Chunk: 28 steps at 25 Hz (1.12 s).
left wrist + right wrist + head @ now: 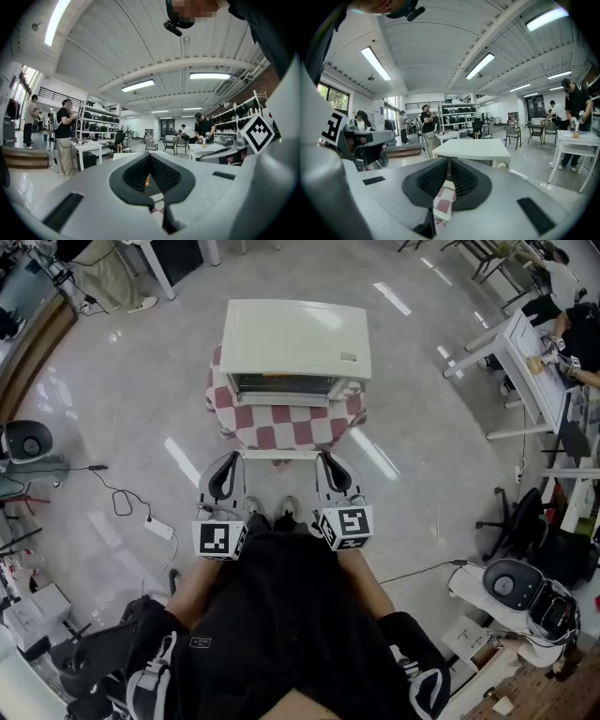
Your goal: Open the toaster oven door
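We hold both grippers side by side just in front of the toaster oven (pixel 295 351). It sits on a small stand draped in a red-and-white checked cloth (pixel 281 427), with its glass door (pixel 284 386) facing us and shut. The left gripper (pixel 229 461) has its jaws pressed together with nothing between them, and so does the right gripper (pixel 328 461) (past its tips we see only the cloth and the oven's white top). Neither touches the oven.

Matt toaster oven (pixel 295 338), checked cloth (pixel 291 427), glossy floor (pixel 141 381)
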Tool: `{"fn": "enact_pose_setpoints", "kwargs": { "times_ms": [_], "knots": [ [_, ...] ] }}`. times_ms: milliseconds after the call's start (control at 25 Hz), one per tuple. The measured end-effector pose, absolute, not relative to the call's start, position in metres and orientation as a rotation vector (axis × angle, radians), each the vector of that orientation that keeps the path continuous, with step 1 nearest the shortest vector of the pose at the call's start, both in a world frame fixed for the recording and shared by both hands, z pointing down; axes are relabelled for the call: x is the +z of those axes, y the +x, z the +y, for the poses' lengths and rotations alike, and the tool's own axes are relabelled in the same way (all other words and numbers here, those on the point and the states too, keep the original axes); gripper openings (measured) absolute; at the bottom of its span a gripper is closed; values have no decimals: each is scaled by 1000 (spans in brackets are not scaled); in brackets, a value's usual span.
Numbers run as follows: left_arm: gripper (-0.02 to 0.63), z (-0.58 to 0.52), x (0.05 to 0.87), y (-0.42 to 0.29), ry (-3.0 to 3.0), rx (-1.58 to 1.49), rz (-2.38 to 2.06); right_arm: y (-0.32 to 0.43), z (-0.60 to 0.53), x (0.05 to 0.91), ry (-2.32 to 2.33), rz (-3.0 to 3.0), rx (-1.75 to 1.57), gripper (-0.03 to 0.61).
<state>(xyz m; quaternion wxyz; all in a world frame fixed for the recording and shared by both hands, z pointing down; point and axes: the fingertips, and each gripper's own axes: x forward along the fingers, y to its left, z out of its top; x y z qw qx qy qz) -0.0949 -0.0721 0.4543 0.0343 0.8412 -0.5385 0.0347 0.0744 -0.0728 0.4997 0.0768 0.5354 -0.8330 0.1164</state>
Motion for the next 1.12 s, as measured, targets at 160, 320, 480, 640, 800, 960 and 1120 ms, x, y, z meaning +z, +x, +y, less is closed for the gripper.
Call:
{"fn": "enact_pose_setpoints", "kwargs": {
  "times_ms": [160, 320, 480, 640, 800, 960, 1120],
  "knots": [
    [9, -71, 458, -107, 2573, 128, -1635, 64, -70, 497, 1623, -2481, 344, 43],
    [9, -74, 456, -110, 2597, 144, -1630, 53, -71, 502, 1605, -2467, 350, 34],
    [9, -72, 462, -112, 2571, 158, -1614, 45, -70, 505, 1595, -2471, 355, 34],
    [9, -71, 466, -112, 2562, 127, -1600, 40, -70, 505, 1595, -2472, 355, 34],
    [9, -66, 467, -111, 2567, 120, -1602, 39, -67, 506, 1591, -2472, 344, 34],
    [9, -68, 467, -111, 2569, 115, -1610, 37, -69, 511, 1584, -2465, 343, 34],
    [9, -70, 466, -109, 2565, 121, -1615, 38, -70, 511, 1581, -2466, 338, 34]
  ]
}}
